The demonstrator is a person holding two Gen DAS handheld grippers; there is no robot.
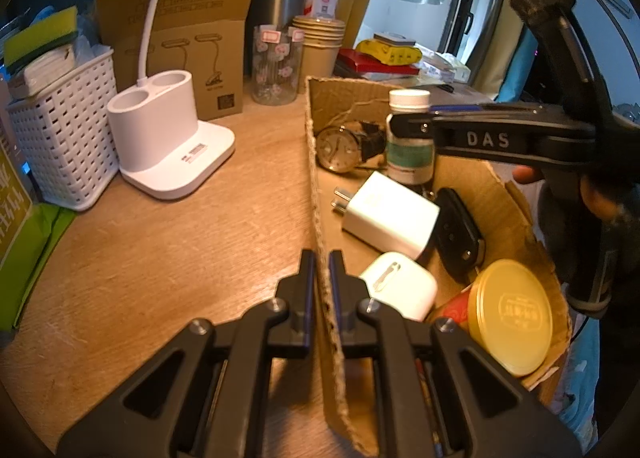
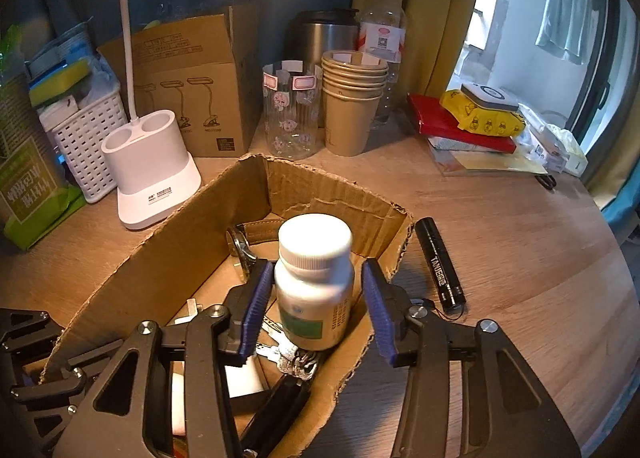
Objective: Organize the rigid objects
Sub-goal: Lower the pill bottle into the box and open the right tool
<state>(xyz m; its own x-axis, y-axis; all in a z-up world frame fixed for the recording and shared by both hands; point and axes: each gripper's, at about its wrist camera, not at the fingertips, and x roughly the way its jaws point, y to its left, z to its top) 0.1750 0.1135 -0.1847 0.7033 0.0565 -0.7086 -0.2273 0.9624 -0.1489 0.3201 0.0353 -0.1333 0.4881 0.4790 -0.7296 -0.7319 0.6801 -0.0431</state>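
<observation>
A torn cardboard box [image 1: 316, 106] on the wooden desk holds a wristwatch [image 1: 340, 146], a white charger [image 1: 390, 214], a black car key [image 1: 456, 234], a white earbud case [image 1: 400, 284] and a gold-lidded tin [image 1: 512, 314]. My left gripper [image 1: 322, 262] is shut on the box's near wall. A white-capped pill bottle [image 2: 314, 278] stands upright inside the box above a bunch of keys [image 2: 292, 358]. My right gripper [image 2: 316, 302] is open around it: the left pad is against the bottle, the right pad stands apart. A black flashlight [image 2: 440, 262] lies on the desk right of the box.
A white lamp base [image 1: 168, 146] and a white basket [image 1: 60, 146] stand left of the box. Behind it are a printed carton [image 2: 188, 86], a glass jar [image 2: 292, 110], stacked paper cups [image 2: 352, 106], a steel mug and a water bottle. Books and a yellow pack [image 2: 484, 114] lie at the back right.
</observation>
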